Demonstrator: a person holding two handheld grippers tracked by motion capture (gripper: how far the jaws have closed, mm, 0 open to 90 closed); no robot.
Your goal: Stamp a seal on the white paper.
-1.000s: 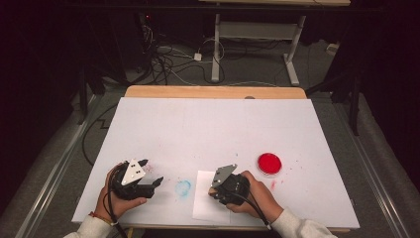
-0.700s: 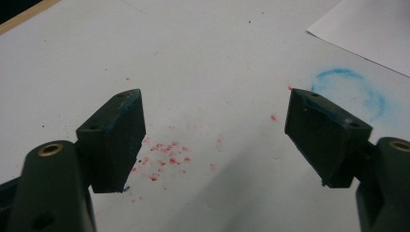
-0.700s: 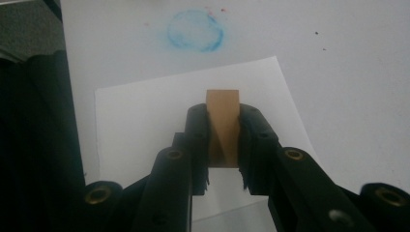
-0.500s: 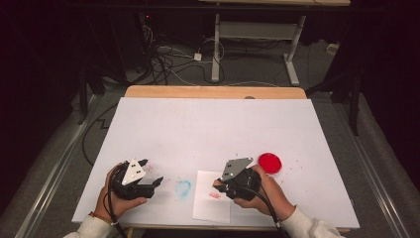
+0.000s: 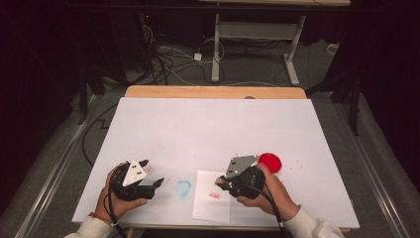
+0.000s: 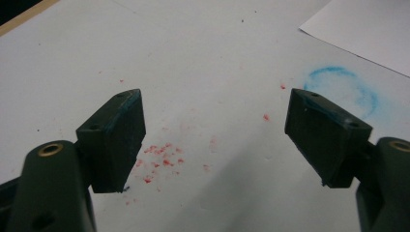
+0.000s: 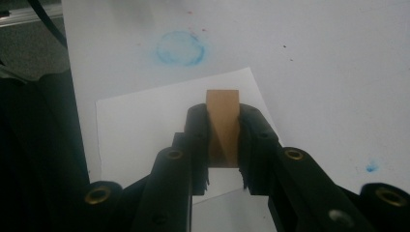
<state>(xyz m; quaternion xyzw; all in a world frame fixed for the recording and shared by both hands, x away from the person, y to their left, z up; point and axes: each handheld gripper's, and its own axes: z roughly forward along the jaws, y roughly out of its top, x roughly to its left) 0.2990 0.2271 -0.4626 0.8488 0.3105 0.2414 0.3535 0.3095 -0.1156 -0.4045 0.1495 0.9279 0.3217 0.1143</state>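
While its jaws stay clamped on a small tan wooden stamp block (image 7: 223, 121), the right gripper (image 5: 224, 181) has lifted off the white paper sheet (image 5: 210, 206), leaving a red print (image 5: 214, 195); the stamping looks done. At two o'clock sits a round red ink pad (image 5: 270, 162). At nine o'clock, the left gripper (image 5: 151, 173) rests, jaws apart, empty, beside a chalky blue ring (image 5: 183, 188).

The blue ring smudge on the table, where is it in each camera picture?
High view: blue ring smudge low centre, left of the white paper sheet.
Left gripper view: upper right, above the right-hand jaw.
Right gripper view: top, left of centre.
Shared landmark: the sheet's edge beside it.
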